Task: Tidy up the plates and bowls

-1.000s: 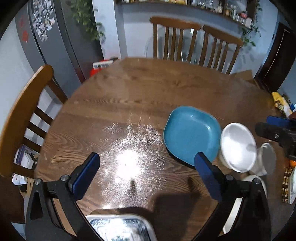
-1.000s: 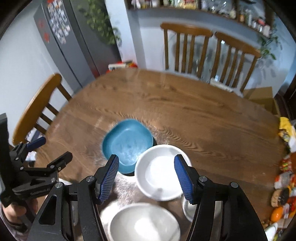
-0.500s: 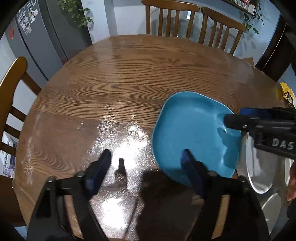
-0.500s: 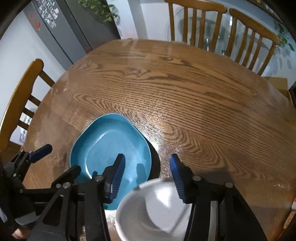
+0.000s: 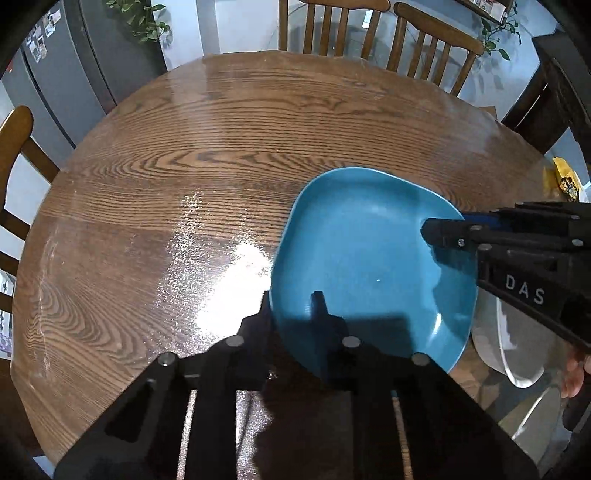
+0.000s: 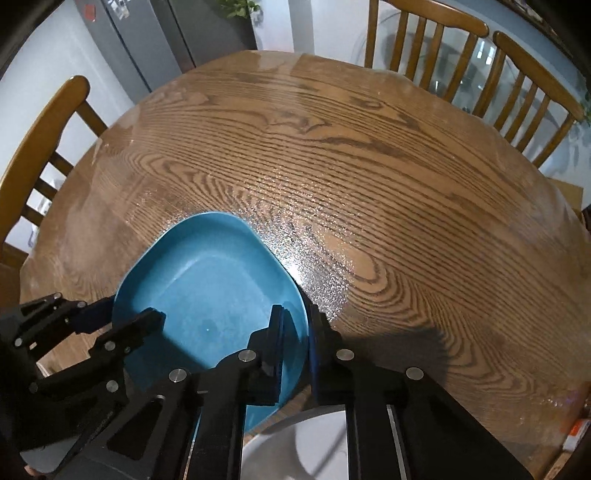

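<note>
A blue square-ish plate (image 5: 365,258) lies on the round wooden table (image 5: 207,147); it also shows in the right wrist view (image 6: 210,291). My left gripper (image 5: 291,310) is shut on the plate's near left rim. My right gripper (image 6: 295,325) is shut on the plate's right rim and shows in the left wrist view (image 5: 447,230). A white bowl (image 5: 506,350) sits to the right of the plate, partly hidden under the right gripper. Another white dish (image 6: 306,443) lies below my right gripper.
Wooden chairs stand around the table: two at the far side (image 5: 369,29) and one at the left (image 6: 40,129). A grey fridge (image 5: 74,62) stands at the back left. Snack packets (image 5: 565,177) lie past the table's right edge.
Both grippers moved in on the blue plate and closed on its rims, left on the near left edge, right on the right edge. The white bowl slipped out of the right gripper's view.
</note>
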Demonstrator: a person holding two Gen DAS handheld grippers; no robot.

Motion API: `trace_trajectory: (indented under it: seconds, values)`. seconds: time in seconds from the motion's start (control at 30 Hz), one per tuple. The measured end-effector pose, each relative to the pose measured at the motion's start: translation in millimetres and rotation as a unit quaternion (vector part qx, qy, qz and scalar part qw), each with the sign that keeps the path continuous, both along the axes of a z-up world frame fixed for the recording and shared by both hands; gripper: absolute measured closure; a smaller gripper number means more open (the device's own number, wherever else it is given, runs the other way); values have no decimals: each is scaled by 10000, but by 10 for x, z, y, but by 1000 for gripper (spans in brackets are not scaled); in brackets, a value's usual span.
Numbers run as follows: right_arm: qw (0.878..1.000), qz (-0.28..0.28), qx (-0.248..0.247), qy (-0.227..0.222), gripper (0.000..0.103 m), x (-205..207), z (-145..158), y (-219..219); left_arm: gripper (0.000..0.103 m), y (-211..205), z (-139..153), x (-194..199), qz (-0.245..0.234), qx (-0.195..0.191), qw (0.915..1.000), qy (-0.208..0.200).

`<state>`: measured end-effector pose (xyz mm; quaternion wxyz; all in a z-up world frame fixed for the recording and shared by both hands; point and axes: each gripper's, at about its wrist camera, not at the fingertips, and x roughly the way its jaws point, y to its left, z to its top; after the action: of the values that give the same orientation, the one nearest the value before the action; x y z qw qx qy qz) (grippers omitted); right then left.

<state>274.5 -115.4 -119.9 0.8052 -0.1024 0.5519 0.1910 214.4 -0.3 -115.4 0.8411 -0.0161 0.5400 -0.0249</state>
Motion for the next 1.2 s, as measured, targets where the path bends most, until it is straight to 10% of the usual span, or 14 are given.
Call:
trace_trajectory:
  seconds: [0.63, 1.2]
  values:
    - [9953, -74, 899, -348, 93, -984, 666, 99, 91, 393, 696, -945, 91, 134, 9959, -888]
    - [9909, -49, 1341, 102, 93, -2046, 485, 170, 91, 493, 737, -1852, 118, 465, 9940, -986]
